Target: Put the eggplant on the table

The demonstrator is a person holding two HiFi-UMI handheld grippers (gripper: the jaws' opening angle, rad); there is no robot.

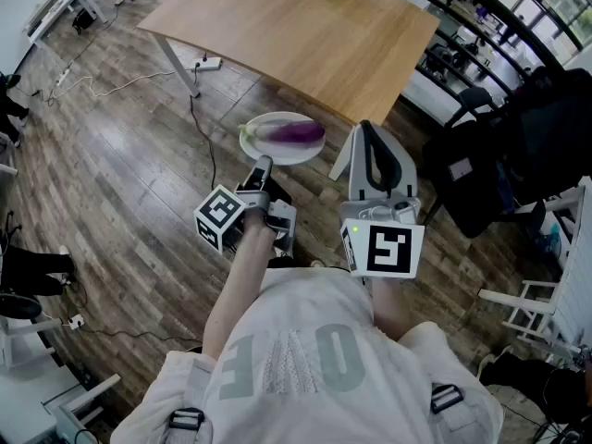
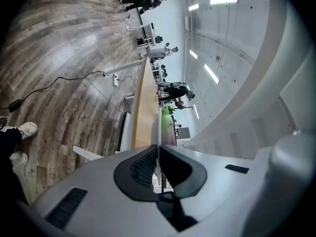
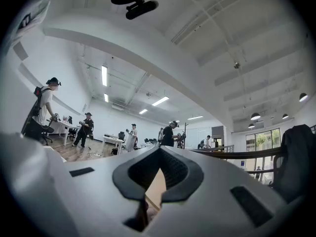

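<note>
A purple eggplant (image 1: 298,133) with a green stem end lies on a white plate (image 1: 268,151), held in the air over the wood floor just short of the light wooden table (image 1: 305,35). My left gripper (image 1: 263,163) is shut on the plate's near rim. In the left gripper view the plate (image 2: 157,127) runs edge-on between the closed pads, with the eggplant (image 2: 168,127) beyond the left gripper (image 2: 158,152). My right gripper (image 1: 363,128) hovers to the right of the plate, tips together, holding nothing. In its own view the right gripper (image 3: 159,149) points toward the table's edge.
A power strip (image 1: 209,63) and cables lie on the floor by the table leg (image 1: 178,65). A dark chair with bags (image 1: 499,165) stands at the right, and a white frame (image 1: 555,294) at the lower right. Several people stand at far desks (image 3: 84,130).
</note>
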